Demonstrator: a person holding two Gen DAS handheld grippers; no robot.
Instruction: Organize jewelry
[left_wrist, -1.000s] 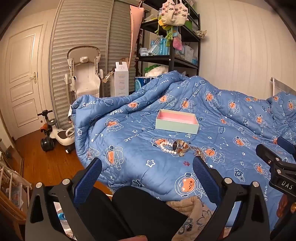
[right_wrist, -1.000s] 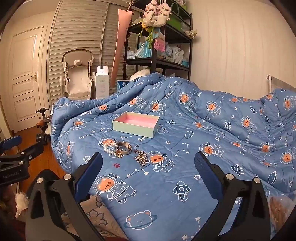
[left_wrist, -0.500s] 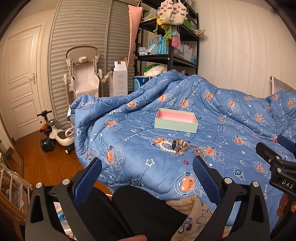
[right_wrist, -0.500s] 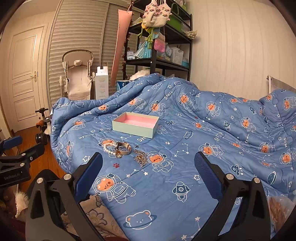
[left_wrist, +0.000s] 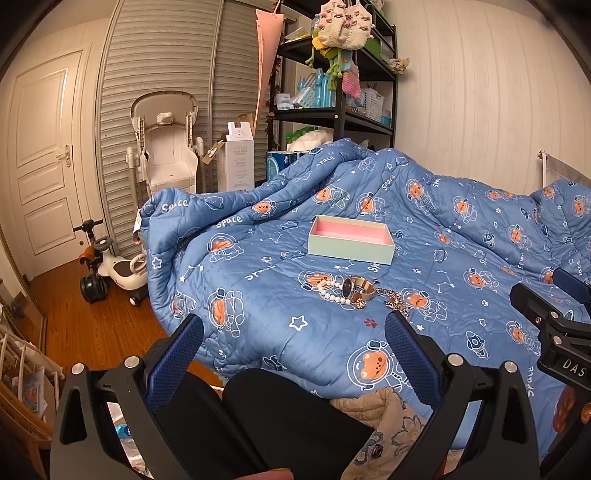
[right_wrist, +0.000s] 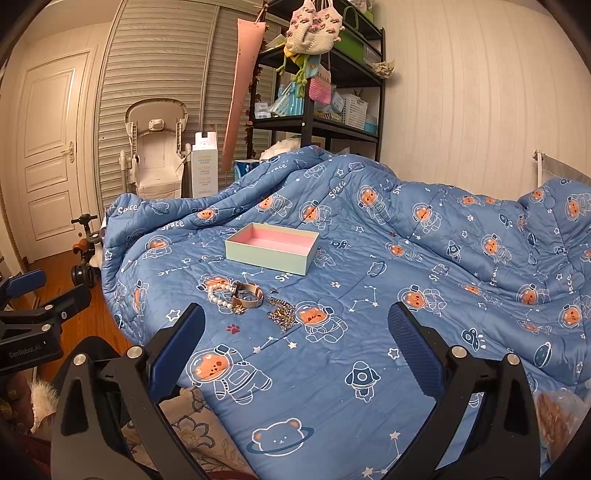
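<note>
Jewelry is the business here, and none of it is gripped yet. The left hand-held gripper (left_wrist: 293, 354) is held low at the near edge of the bed with its blue pads spread wide and nothing between them; the right hand-held gripper (right_wrist: 295, 350) is carried the same way, jaws parted and empty, over the quilt's front edge. Both are kept back from the pile, apparently so that the whole spread can be surveyed before a piece is chosen. In the left wrist view the right tool is glimpsed at the far right edge, which shows the two are held side by side.

Just beyond the fingers the pieces are found bunched together on the blue quilt (right_wrist: 369, 332): a pearl bracelet (right_wrist: 218, 297) is laid at the left, a wristwatch (right_wrist: 246, 295) is propped against it and touching it, and a gold chain (right_wrist: 282, 314) is heaped just beside on the right. Being clustered, they are likely to drag one another when one is lifted, so a clean pinch on a single item is called for. The soft bedding is also expected to give under pressure.

Farther back, well apart from the pile, a pale green box (right_wrist: 271, 249) with a pink lining is set open and empty, evidently placed as the destination. Sorting is judged not yet begun.
</note>
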